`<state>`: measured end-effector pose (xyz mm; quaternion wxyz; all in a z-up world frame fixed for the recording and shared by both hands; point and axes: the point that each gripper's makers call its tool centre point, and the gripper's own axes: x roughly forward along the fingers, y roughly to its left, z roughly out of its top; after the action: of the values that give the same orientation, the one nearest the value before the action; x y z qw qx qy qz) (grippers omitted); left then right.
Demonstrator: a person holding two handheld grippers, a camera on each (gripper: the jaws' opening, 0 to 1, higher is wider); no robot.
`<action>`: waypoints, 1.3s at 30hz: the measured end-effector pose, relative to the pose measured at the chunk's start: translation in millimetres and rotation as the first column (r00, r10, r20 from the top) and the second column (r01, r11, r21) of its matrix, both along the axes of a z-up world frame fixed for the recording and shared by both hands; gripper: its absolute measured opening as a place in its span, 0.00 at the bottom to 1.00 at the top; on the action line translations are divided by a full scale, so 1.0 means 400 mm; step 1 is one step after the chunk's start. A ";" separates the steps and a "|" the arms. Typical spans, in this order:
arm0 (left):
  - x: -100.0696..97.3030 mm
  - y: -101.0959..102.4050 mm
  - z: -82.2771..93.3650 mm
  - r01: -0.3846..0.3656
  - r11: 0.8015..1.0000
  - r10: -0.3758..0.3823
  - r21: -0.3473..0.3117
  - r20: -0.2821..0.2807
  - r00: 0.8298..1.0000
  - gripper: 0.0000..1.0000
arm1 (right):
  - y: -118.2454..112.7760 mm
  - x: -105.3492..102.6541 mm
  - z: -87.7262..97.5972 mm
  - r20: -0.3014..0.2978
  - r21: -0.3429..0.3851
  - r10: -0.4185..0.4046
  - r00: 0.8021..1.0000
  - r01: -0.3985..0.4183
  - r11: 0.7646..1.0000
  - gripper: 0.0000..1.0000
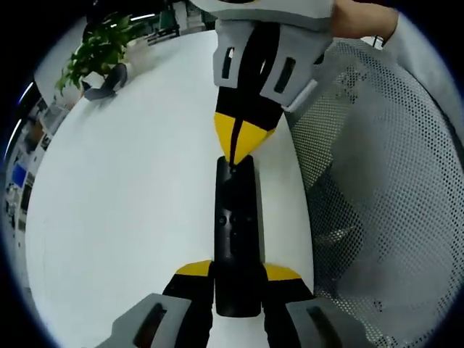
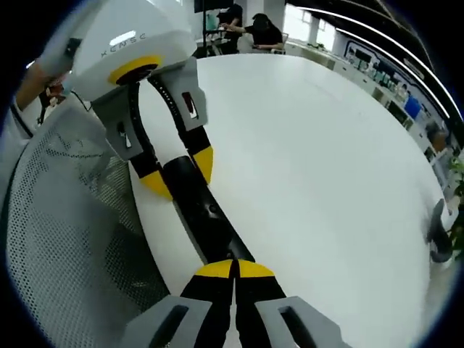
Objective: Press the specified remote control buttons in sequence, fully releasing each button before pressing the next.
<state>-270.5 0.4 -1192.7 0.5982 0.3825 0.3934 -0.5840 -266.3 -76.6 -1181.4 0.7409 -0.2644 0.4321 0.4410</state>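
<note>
Left gripper (image 1: 237, 274): yellow-tipped jaws clamped on the near end of the remote control (image 1: 235, 239), one tip on each long side, the black body running straight away from the camera between them. In the right gripper view the same gripper comes in from the upper left (image 2: 177, 172), its two tips flanking the far end of the remote (image 2: 206, 217). Right gripper (image 2: 235, 270): jaws together, yellow tips meeting in a single point with only a thin seam between them, and that point sits on the near end of the remote's top face. In the left gripper view this gripper comes down from the top (image 1: 238, 145), its closed point touching the remote's far end; whether a button is pressed in there is too small to tell. Two small round buttons show near the middle of the remote's face in the left gripper view. The remote lies flat on the white table (image 1: 130, 203), close to and roughly parallel with the table edge. Just beyond that edge, a grey mesh chair back (image 1: 377, 203), also seen at the left of the right gripper view (image 2: 65, 217). Far corner of the table: a potted plant (image 1: 98, 54) with a dark object beside it. Background in the right gripper view: seated people (image 2: 250, 29) and rows of desks.
</note>
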 end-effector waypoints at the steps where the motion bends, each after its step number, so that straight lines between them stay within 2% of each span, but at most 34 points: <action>1: -0.001 0.000 0.000 0.002 1.000 -0.002 0.001 0.003 1.000 0.24 | -0.001 -0.001 0.000 0.003 0.001 0.001 1.000 -0.001 1.000 0.00; 6: -0.001 0.000 -0.001 0.010 1.000 -0.010 0.007 0.002 1.000 0.24 | -0.006 -0.003 0.005 0.040 0.036 0.052 0.998 -0.053 0.998 0.00; 13: -0.001 0.001 -0.001 0.022 1.000 -0.022 0.006 0.005 1.000 0.24 | -0.016 -0.004 0.002 0.078 -0.001 0.126 0.989 -0.126 0.992 0.00; 16: -0.001 0.002 -0.001 0.044 0.999 -0.044 0.000 0.009 0.999 0.24 | -0.014 -0.003 0.003 0.076 0.000 0.141 0.987 -0.141 0.990 0.00; 21: -0.001 0.006 -0.002 0.046 0.998 -0.046 -0.039 0.010 0.999 0.24 | 0.010 -0.012 0.008 0.085 0.027 0.213 0.973 -0.216 0.976 0.00; 26: 0.000 0.002 -0.002 0.046 0.997 -0.046 -0.055 0.007 0.999 0.24 | 0.025 0.002 0.012 0.089 0.039 0.233 0.969 -0.237 0.971 0.00; 28: 0.000 0.002 -0.002 0.041 0.998 -0.041 -0.052 0.006 0.999 0.24 | 0.027 0.002 0.007 0.072 0.035 0.252 0.965 -0.255 0.966 0.00; 30: 0.000 0.000 -0.002 0.040 0.998 -0.039 -0.043 0.007 0.999 0.24 | 0.024 -0.004 -0.002 0.063 0.010 0.282 0.957 -0.283 0.959 0.00; 31: -0.001 0.001 -0.002 0.040 0.998 -0.040 -0.040 0.007 0.999 0.24 | 0.028 -0.004 0.003 0.079 0.000 0.339 0.938 -0.340 0.940 0.00; 32: -0.001 0.001 -0.002 0.040 0.998 -0.040 -0.040 0.007 0.999 0.24 | 0.023 -0.006 0.002 0.071 -0.005 0.315 0.946 -0.316 0.949 0.00; 35: 0.001 0.001 -0.002 0.031 0.998 -0.031 -0.052 0.000 1.000 0.24 | 0.024 -0.011 0.001 0.079 -0.029 0.371 0.925 -0.370 0.929 0.00; 37: 0.001 0.001 -0.002 0.021 0.998 -0.021 -0.058 -0.003 1.000 0.24 | 0.024 -0.013 0.000 0.098 -0.053 0.432 0.896 -0.429 0.902 0.00; 39: 0.000 0.000 -0.002 0.019 0.998 -0.019 -0.058 0.000 1.000 0.24 | 0.024 -0.013 -0.001 0.106 -0.065 0.461 0.881 -0.456 0.888 0.00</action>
<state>-270.3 0.5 -1193.7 0.6032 0.3688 0.3729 -0.6010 -271.3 -67.0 -1181.9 0.6348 -0.3990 0.3208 0.5787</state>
